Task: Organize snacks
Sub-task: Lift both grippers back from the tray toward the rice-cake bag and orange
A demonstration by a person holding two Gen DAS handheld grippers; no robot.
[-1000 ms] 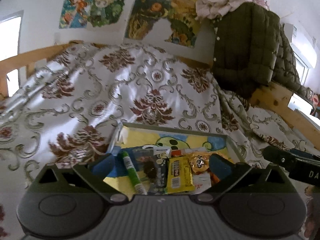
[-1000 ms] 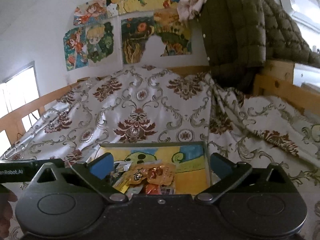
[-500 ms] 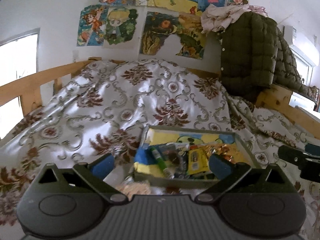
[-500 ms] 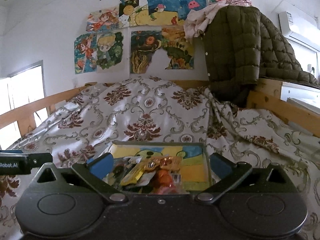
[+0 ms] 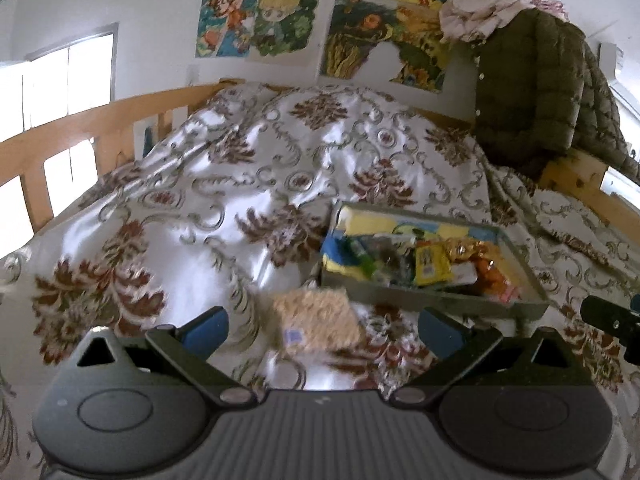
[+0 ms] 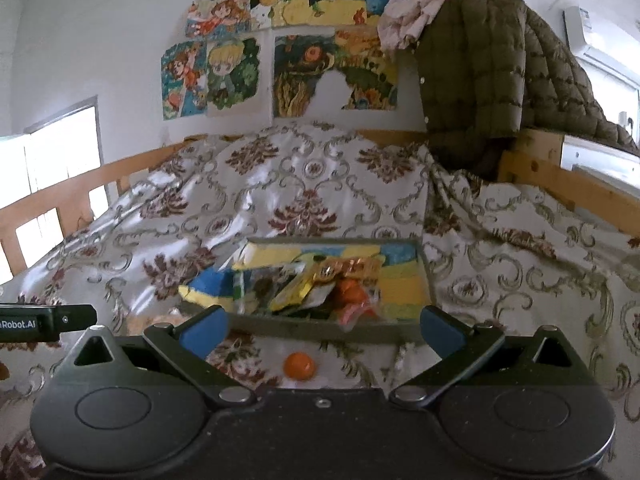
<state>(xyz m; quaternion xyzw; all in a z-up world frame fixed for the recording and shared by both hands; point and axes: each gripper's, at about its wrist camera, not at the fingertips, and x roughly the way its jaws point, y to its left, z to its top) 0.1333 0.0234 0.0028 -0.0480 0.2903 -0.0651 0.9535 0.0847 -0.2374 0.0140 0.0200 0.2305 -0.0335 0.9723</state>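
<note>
A shallow grey tray (image 5: 436, 300) with a cartoon-print bottom lies on the bed and holds several snack packets, among them a yellow packet (image 5: 431, 266) and a green tube (image 5: 362, 258). It also shows in the right wrist view (image 6: 336, 328). A tan crumbly snack block (image 5: 316, 318) lies on the bedspread just before the tray's near left corner, between the fingers of my open, empty left gripper (image 5: 322, 326). A small orange ball (image 6: 299, 365) lies on the bedspread in front of the tray, between the fingers of my open, empty right gripper (image 6: 322, 326).
A floral satin bedspread (image 5: 224, 200) covers the bed. A wooden rail (image 5: 80, 132) runs along the left, another rail (image 6: 560, 184) on the right. A dark green padded jacket (image 6: 488, 64) hangs at the back right. Posters (image 6: 288, 48) cover the wall.
Both grippers have pulled back from the tray. The tan block and the orange ball have come into view in front of it. The left view has swung left.
</note>
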